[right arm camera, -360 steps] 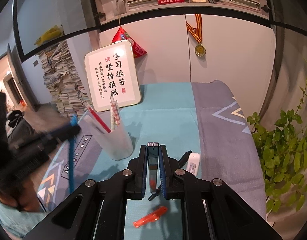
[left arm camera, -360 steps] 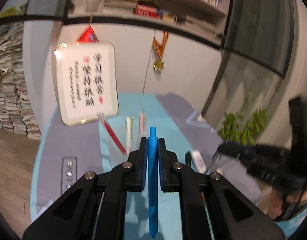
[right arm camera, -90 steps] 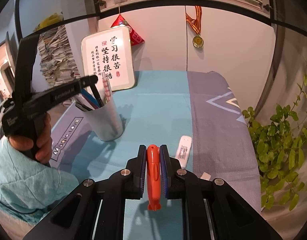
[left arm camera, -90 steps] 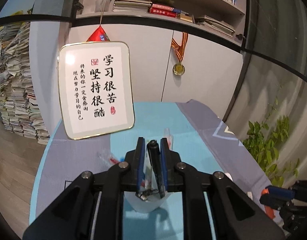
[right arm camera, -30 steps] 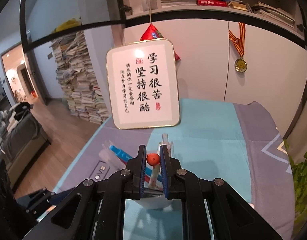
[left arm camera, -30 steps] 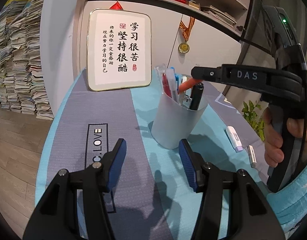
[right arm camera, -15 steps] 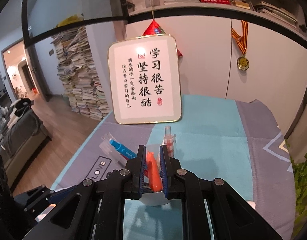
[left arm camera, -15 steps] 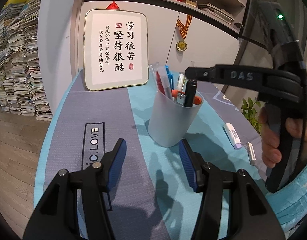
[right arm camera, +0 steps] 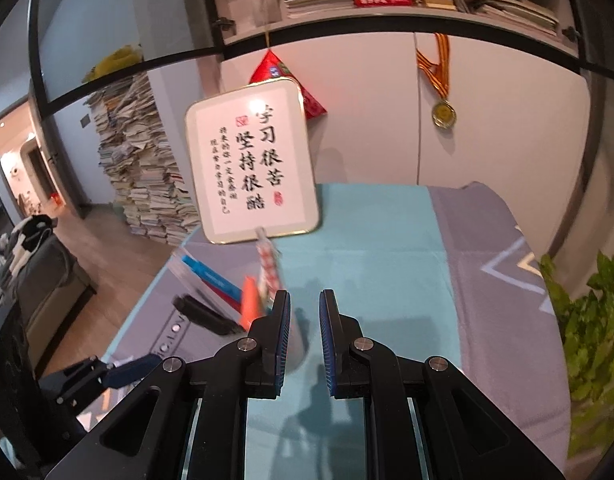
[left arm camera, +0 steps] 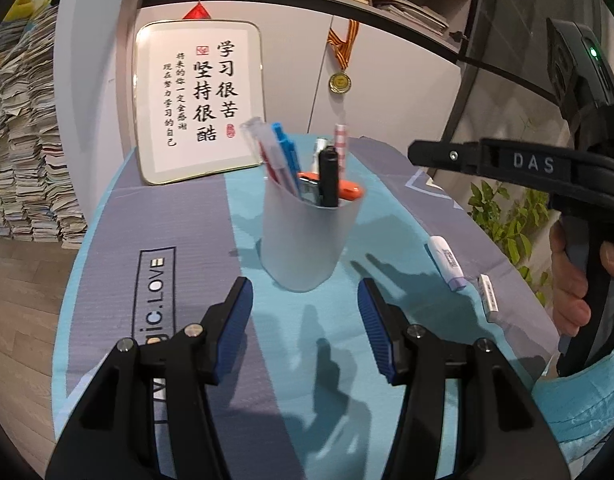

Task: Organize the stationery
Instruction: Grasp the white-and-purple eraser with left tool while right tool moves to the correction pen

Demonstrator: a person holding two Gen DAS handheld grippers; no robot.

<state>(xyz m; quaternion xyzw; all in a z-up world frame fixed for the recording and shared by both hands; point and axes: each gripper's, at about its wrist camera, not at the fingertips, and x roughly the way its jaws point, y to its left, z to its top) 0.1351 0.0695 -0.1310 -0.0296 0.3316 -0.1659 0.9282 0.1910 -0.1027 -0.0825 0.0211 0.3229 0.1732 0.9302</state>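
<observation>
A frosted pen cup (left arm camera: 307, 236) stands on the table and holds several pens, a black marker (left arm camera: 329, 176) and an orange utility knife (left arm camera: 347, 191). My left gripper (left arm camera: 305, 308) is open and empty, just in front of the cup. My right gripper (right arm camera: 305, 318) is open and empty, up and to the right of the cup; its arm shows at the right of the left wrist view (left arm camera: 507, 164). In the right wrist view the orange knife (right arm camera: 249, 298) and pens stick out left of the fingers. A white correction tape (left arm camera: 447, 258) and a white eraser (left arm camera: 489, 298) lie right of the cup.
A framed calligraphy sign (left arm camera: 199, 100) leans against the wall behind the cup. A green plant (right arm camera: 587, 320) stands off the table's right edge. Stacks of books (left arm camera: 19, 140) stand on the floor to the left. The tablecloth (left arm camera: 155, 280) is grey and teal.
My right gripper has opened and let the orange utility knife go into the cup, then moved right and up. My left gripper has stayed open in front of the cup.
</observation>
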